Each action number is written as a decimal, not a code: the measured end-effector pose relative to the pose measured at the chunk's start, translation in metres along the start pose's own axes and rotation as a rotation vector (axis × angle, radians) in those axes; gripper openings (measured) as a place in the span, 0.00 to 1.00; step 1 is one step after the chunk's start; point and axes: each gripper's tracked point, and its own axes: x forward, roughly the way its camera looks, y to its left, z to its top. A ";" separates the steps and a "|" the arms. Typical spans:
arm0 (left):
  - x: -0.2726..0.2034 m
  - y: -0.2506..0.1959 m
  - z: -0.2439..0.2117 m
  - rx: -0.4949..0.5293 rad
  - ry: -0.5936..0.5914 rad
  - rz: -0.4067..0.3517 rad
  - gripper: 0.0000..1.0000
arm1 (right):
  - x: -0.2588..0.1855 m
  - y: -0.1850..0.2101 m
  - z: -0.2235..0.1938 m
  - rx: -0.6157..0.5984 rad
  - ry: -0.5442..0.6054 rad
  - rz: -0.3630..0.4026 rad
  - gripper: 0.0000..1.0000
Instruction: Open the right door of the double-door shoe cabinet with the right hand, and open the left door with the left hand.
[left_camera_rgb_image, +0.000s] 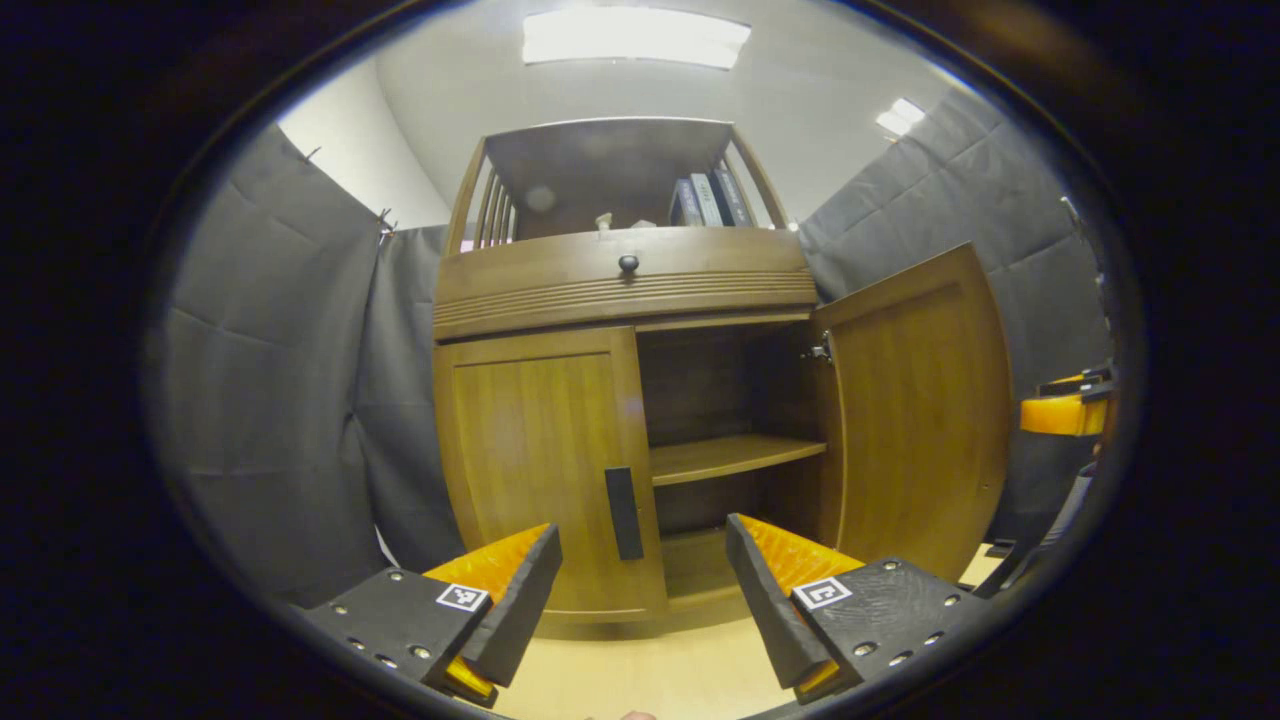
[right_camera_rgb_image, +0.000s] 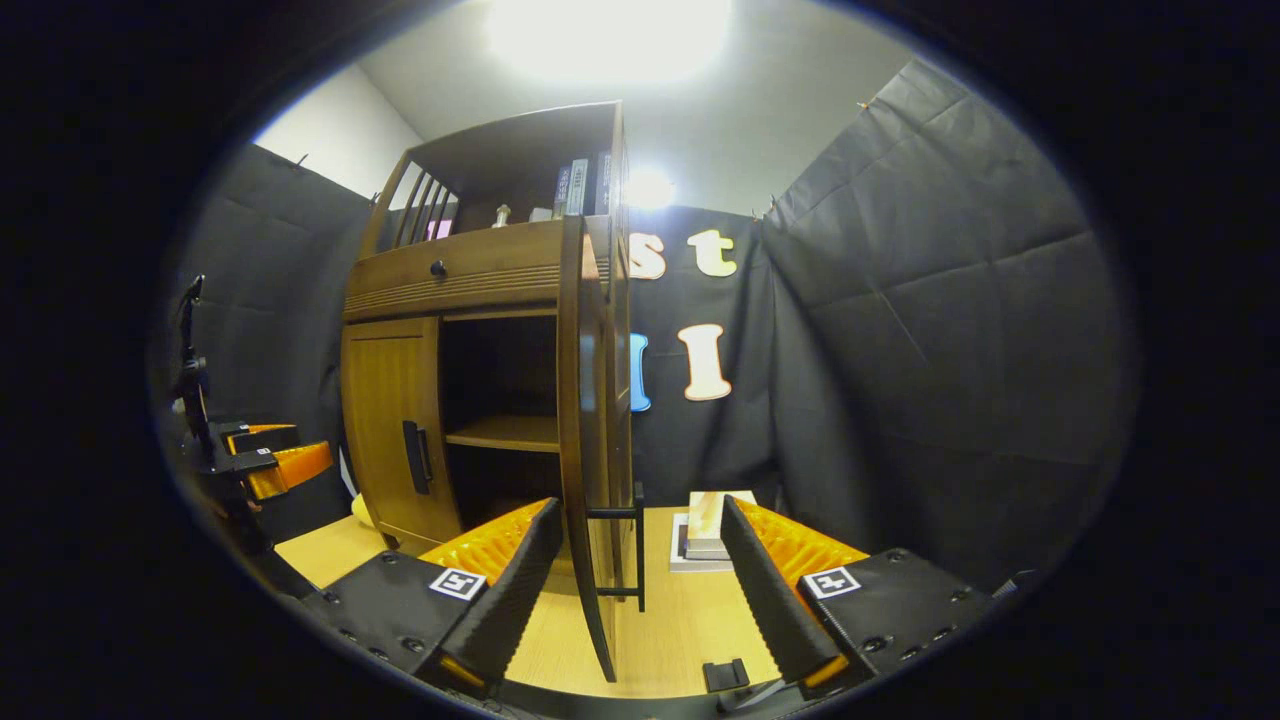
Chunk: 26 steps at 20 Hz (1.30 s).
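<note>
The brown wooden shoe cabinet (left_camera_rgb_image: 620, 290) stands ahead in the left gripper view. Its left door (left_camera_rgb_image: 535, 450) is closed, with a black bar handle (left_camera_rgb_image: 623, 512) near the inner edge. Its right door (left_camera_rgb_image: 920, 400) is swung wide open, baring a shelf (left_camera_rgb_image: 735, 455). My left gripper (left_camera_rgb_image: 645, 590) is open, short of the left door's handle and not touching it. In the right gripper view the open right door (right_camera_rgb_image: 585, 440) is seen edge-on, its black handle (right_camera_rgb_image: 630, 545) between the fingers of my right gripper (right_camera_rgb_image: 640, 575), which is open and apart from it.
The cabinet has a drawer with a round knob (left_camera_rgb_image: 628, 263) and books (left_camera_rgb_image: 708, 200) on its top shelf. Small blocks (right_camera_rgb_image: 708, 525) lie on the pale wooden floor (right_camera_rgb_image: 680, 620) right of the cabinet. Black cloth walls close in on both sides. The other gripper (right_camera_rgb_image: 275, 465) shows at left.
</note>
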 end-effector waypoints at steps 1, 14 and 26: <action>0.003 0.002 -0.001 -0.003 -0.001 0.000 0.95 | -0.003 0.000 0.005 -0.001 -0.010 -0.016 0.92; 0.048 0.011 -0.008 -0.019 -0.015 -0.021 0.95 | -0.029 0.048 0.015 -0.038 -0.025 -0.094 0.94; 0.080 0.014 -0.033 -0.050 0.020 0.004 0.95 | -0.037 0.057 0.004 -0.028 0.023 -0.174 0.96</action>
